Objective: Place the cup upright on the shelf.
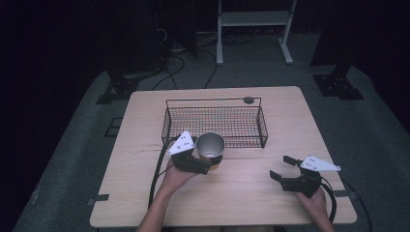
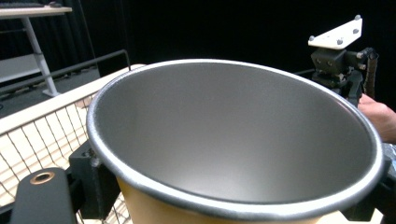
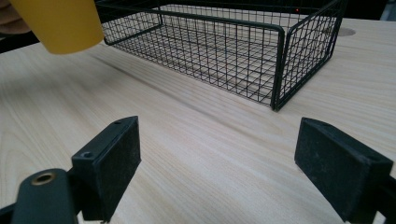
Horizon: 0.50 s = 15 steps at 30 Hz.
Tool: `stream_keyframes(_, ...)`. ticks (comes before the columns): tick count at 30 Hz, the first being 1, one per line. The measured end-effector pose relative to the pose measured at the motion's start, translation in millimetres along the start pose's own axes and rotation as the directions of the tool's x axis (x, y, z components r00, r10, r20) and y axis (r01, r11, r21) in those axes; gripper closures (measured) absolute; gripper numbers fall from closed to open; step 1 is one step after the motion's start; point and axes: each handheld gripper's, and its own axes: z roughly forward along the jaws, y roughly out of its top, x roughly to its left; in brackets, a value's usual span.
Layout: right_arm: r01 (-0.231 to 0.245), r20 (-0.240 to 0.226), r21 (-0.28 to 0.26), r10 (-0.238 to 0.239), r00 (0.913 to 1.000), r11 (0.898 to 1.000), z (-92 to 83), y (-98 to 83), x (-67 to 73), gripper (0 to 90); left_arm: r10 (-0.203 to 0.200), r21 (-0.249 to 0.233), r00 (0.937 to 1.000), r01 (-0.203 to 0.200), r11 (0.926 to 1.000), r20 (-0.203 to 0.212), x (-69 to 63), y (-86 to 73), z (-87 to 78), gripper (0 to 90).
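Aloft, cup (image 1: 211, 146) in left tool (image 1: 205, 162)

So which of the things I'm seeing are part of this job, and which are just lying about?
In the job:
- cup, yellow outside and metal inside, clamped in the left gripper
- wire basket, right behind the cup

Just about:
- right gripper, open and idle over the table
- white frame on the floor beyond

Cup (image 1: 211, 146) in left tool (image 1: 207, 162), just before basket (image 1: 215, 125); right tool (image 1: 285, 169) well right.
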Motion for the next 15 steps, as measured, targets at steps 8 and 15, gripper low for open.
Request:
stream_keyframes(8,-0.006,-0.004,-0.004,0.006,1.0,1.0,-0.1,-0.1,-0.9,13.5,0.0,-0.02,0.9999,0.001,0.9998,0.012,12.7,22.6,1.8,13.2)
stream_keyframes(15,-0.015,-0.006,-0.008,0.015,0.9999,1.0,-0.7,-0.2,-1.9,13.5,-0.005,-0.025,0.9998,0.005,0.9997,0.02,22.8,34.8,3.2,13.2)
